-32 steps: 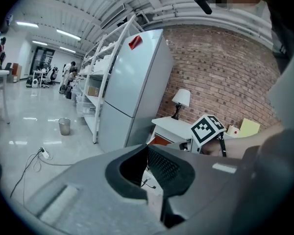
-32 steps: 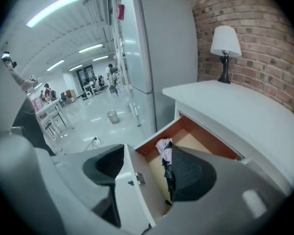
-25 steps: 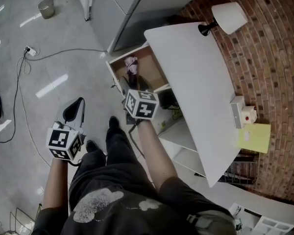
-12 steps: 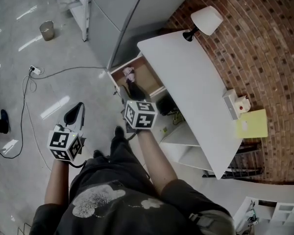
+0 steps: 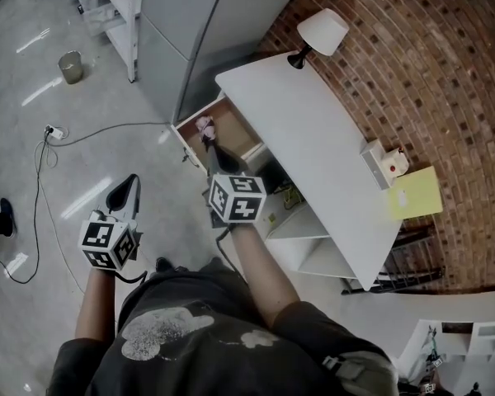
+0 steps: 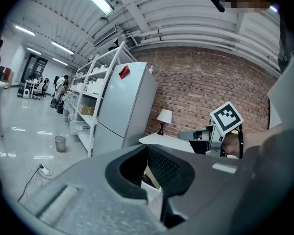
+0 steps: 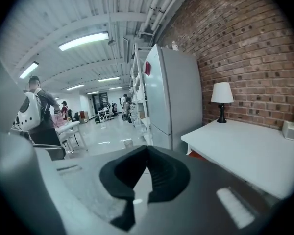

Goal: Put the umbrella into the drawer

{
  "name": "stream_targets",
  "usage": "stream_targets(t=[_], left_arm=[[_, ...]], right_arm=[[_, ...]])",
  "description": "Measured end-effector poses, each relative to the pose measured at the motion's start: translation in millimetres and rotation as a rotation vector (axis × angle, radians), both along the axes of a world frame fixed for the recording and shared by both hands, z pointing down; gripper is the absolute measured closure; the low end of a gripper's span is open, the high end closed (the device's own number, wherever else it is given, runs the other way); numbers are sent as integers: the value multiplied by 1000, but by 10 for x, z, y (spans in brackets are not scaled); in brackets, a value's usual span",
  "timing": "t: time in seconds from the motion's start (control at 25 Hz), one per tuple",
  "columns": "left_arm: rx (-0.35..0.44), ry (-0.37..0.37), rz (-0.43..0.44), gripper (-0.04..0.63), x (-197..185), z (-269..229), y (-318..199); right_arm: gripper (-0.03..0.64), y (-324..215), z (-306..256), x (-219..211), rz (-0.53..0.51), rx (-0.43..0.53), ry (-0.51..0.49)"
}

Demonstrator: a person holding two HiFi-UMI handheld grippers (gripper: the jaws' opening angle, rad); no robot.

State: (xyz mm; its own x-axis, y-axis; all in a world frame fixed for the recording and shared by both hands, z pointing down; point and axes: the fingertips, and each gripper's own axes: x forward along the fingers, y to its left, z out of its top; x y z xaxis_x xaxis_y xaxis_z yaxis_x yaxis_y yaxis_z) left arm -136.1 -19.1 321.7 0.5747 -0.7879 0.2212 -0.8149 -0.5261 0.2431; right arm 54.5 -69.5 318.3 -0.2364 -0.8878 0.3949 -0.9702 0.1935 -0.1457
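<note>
In drawer (image 5: 238, 132), umbrella (image 5: 204, 124) beyond right tool (image 5: 212, 148)

Too small in the head view to name the pink thing (image 5: 205, 124) lying in the drawer (image 5: 235, 134). Hidden behind the right claw (image 5: 217, 159): the drawer's near part. Cut off by the right gripper view's edge: the surface (image 7: 250, 155) at its right end.
</note>
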Motion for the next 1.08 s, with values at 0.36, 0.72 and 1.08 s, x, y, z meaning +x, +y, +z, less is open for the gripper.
stream_targets(t=[0.36,0.72,1.08], left_arm=[[17,-6,-46,584,135,-81,170],[19,-42,-73,584,430,-161,509],[46,-77,-77,584,936,-322,880]], right_arm=[[612,188,-68,136,-80,-5,38],[612,623,-81,485,-98,-8,-14],[612,1076,-88,987,-120,-8,-37]])
